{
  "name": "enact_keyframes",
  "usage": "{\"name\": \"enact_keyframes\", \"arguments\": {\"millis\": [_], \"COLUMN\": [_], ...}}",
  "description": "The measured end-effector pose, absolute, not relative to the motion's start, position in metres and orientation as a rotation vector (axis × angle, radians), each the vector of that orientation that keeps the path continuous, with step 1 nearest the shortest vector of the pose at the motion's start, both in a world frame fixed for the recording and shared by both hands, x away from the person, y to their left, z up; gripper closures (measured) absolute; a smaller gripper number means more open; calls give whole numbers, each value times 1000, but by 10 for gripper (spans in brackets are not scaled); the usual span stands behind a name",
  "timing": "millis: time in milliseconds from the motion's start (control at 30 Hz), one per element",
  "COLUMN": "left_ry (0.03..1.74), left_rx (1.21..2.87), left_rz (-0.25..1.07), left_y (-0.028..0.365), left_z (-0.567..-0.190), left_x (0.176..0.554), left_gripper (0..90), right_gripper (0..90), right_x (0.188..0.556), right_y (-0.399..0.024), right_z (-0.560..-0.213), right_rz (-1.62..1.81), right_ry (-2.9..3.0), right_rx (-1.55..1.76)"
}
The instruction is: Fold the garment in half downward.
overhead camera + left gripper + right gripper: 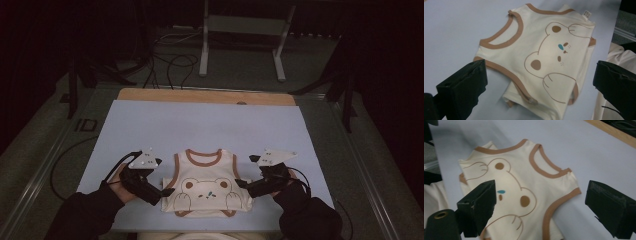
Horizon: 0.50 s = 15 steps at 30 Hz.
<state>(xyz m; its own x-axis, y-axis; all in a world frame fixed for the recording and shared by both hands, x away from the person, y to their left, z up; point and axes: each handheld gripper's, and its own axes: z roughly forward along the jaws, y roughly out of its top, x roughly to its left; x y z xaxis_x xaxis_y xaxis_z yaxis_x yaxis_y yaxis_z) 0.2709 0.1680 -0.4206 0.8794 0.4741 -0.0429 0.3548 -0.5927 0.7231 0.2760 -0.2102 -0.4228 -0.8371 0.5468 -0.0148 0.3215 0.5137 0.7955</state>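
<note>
A small cream sleeveless shirt (206,186) with brown trim and a bear print lies folded near the front edge of the pale blue mat (200,125). Its neckline points away from the person. My left gripper (166,192) sits at the shirt's left edge, jaws open, with nothing between them. In the left gripper view the shirt (541,57) lies flat between and beyond the jaws. My right gripper (240,183) is at the shirt's right edge, also open and empty. The right gripper view shows the shirt (519,190) under its spread jaws.
The mat rests on a wooden board (205,96) whose far edge shows. A metal stand (242,30) and loose cables (170,65) are on the floor beyond the table. A cream cloth (616,57) hangs past the table's near edge.
</note>
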Motion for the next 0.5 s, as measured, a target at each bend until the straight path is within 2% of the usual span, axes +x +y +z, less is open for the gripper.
{"name": "enact_keyframes", "arguments": {"millis": [333, 500], "left_ry": [536, 563], "left_rx": [2262, 2246], "left_rz": [223, 196], "left_y": [172, 170], "left_z": [-423, -430], "left_x": [299, 314], "left_gripper": [3, 3], "right_gripper": [103, 102], "right_x": [304, 320], "right_y": [-199, -193], "right_z": [-426, -432], "right_rz": [1217, 1202], "right_ry": [2529, 2554], "right_rx": [727, 731]}}
